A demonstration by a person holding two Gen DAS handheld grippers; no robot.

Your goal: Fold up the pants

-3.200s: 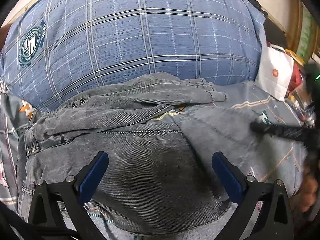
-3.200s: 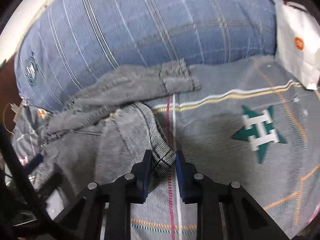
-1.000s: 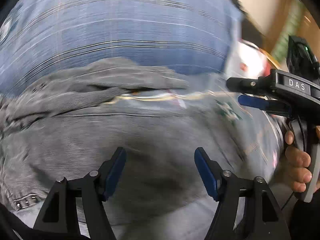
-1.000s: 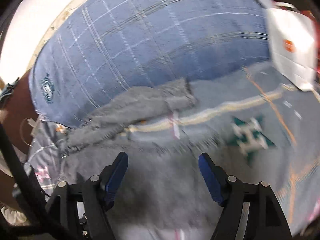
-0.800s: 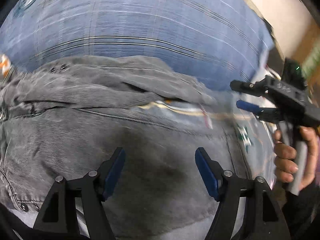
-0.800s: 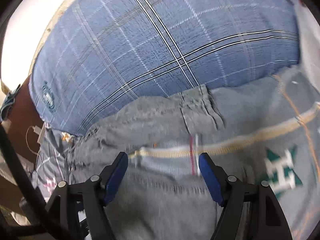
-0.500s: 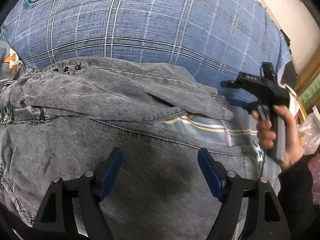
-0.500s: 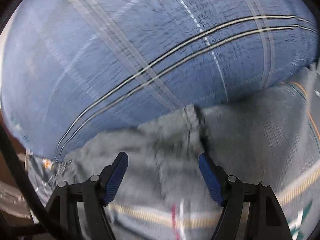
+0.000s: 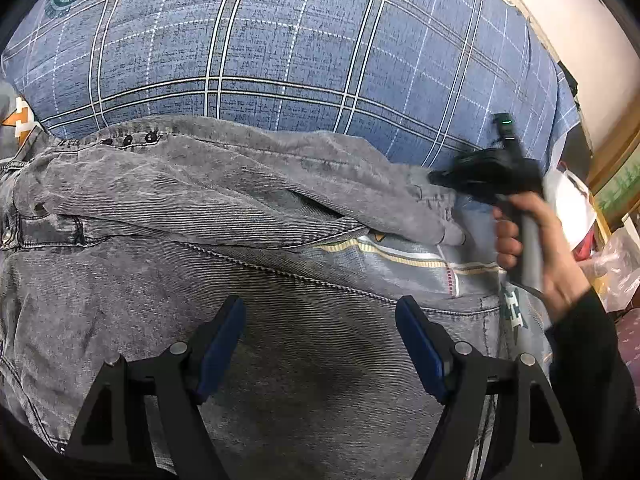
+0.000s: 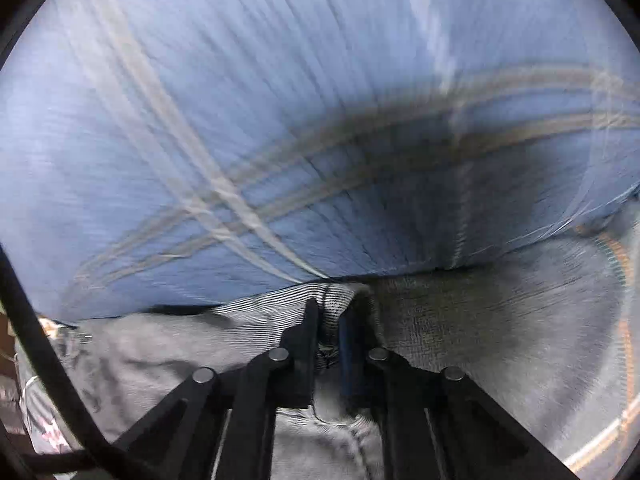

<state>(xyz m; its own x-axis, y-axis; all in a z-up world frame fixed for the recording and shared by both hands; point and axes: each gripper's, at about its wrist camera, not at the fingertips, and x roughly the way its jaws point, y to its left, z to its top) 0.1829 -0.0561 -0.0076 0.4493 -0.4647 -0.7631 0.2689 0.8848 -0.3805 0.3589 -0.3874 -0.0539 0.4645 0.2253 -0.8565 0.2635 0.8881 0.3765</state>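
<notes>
Grey denim pants [image 9: 192, 216] lie spread on a bed, one leg folded over toward a big blue plaid pillow [image 9: 304, 52]. My left gripper [image 9: 320, 344] hangs open just above the near leg, with nothing between its blue pads. In the left wrist view a hand holds my right gripper [image 9: 440, 179] at the far leg's hem, against the pillow. Seen from the right wrist, the right gripper [image 10: 332, 320] is shut on the hem of the pants [image 10: 336, 300], a fold of grey denim pinched between its pads.
A grey sheet [image 9: 404, 256] with striped bands and a green emblem covers the bed. A white paper bag [image 9: 568, 204] and clutter stand at the right edge beside a wooden frame. The pillow rises close behind the hem.
The right gripper moved forward to the pant leg's hem by the pillow and went from open to shut on it. The left gripper swung a little and then held still, open.
</notes>
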